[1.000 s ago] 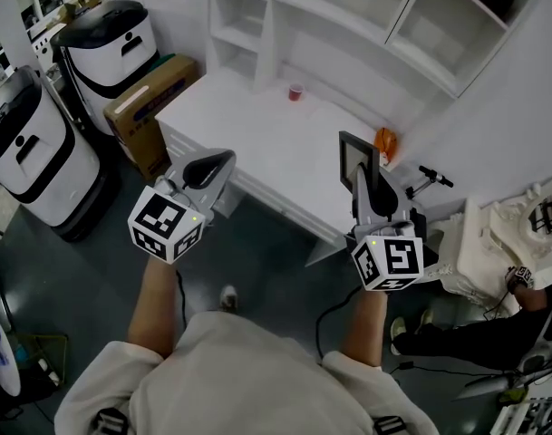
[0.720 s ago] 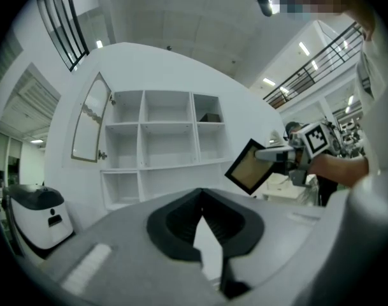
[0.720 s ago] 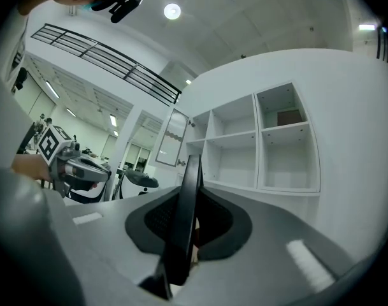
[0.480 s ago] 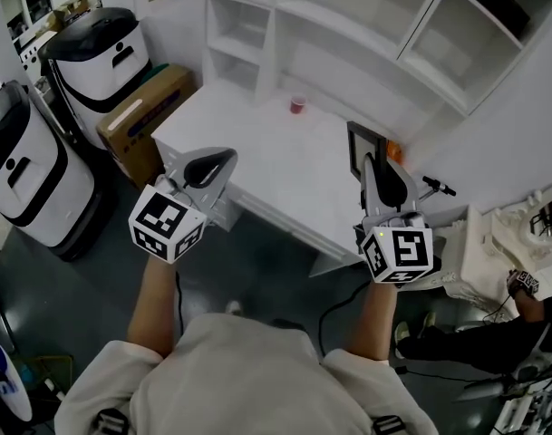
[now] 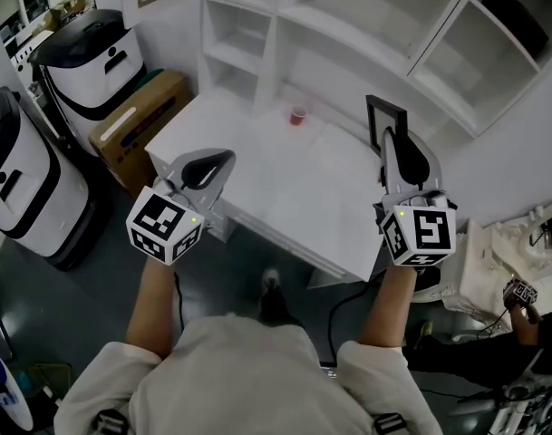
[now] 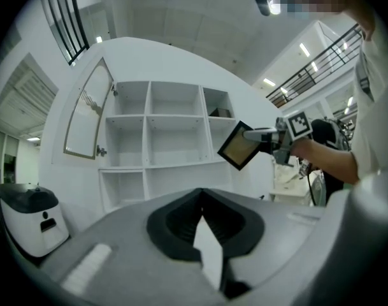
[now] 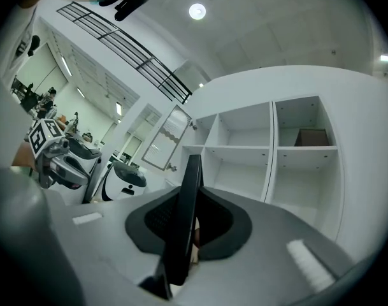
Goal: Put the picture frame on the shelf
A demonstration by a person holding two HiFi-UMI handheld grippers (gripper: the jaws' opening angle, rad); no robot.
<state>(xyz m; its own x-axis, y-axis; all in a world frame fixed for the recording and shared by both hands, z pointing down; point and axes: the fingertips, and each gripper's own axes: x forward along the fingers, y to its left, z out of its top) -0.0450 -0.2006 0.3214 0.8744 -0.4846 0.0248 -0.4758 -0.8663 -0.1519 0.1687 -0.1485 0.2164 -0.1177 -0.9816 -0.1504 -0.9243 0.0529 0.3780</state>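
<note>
The picture frame (image 5: 385, 115) (lower half) is hidden behind the right gripper (image 5: 391, 140).

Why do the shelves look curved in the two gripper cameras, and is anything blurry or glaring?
Left gripper view: the wide-angle lens bows the white shelf unit and darkens the corners. Right gripper view: same bowing; the picture frame, close to the lens, is a dark, soft-edged silhouette; a ceiling light glares. Head view: sharp and evenly lit.

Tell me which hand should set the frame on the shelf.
Right: the right tongs grip the frame, held up facing the shelf; the left tongs hold nothing.
</note>
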